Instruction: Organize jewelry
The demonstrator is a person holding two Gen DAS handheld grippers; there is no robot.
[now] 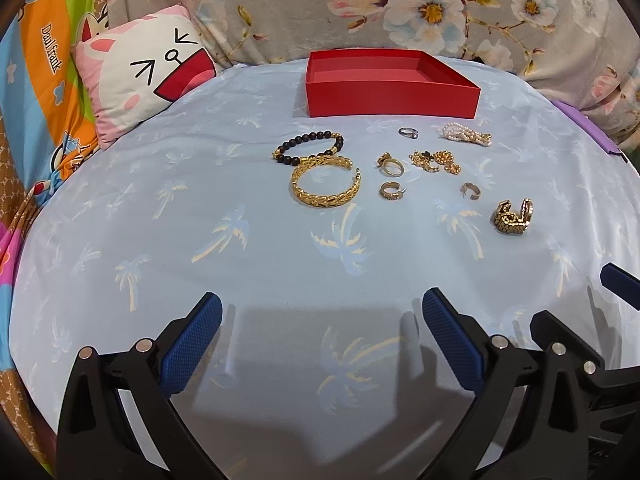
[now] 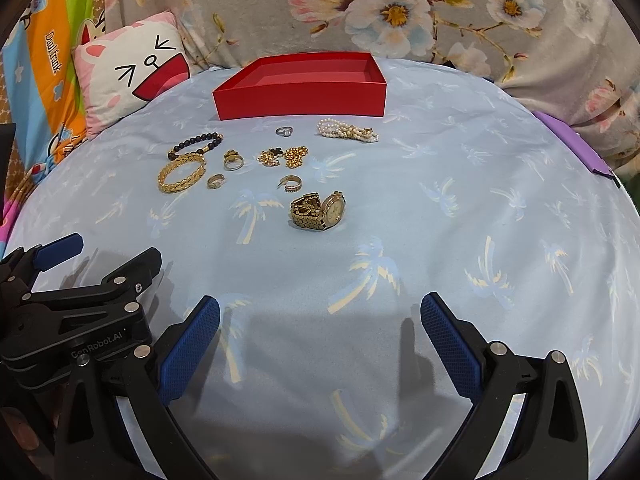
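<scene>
Both grippers are held wide apart and empty: the left gripper (image 1: pixel 322 344) and right gripper (image 2: pixel 320 346) are poised low over the sheet (image 2: pixel 440 220), nothing between the pads. The jewelry is laid out well ahead, just short of the red box (image 1: pixel 390 96), which is seen empty.

The watch (image 2: pixel 318 211) is judged the heaviest piece, its linked band loose and slippery; a pinch across the case looks safest. The bangle (image 1: pixel 326 184) appears stiff and could be taken by its rim. The bead bracelet (image 1: pixel 310 146) and pearls (image 2: pixel 348 131) are likely limp and should be gathered at a bunch. The rings (image 2: pixel 233 161) are small, light, easily flicked away.

The sheet is soft, so pieces may be pressed into it. Behind, a cat pillow (image 1: pixel 144 74) and floral blanket (image 2: pixel 400 12) are seen.
</scene>
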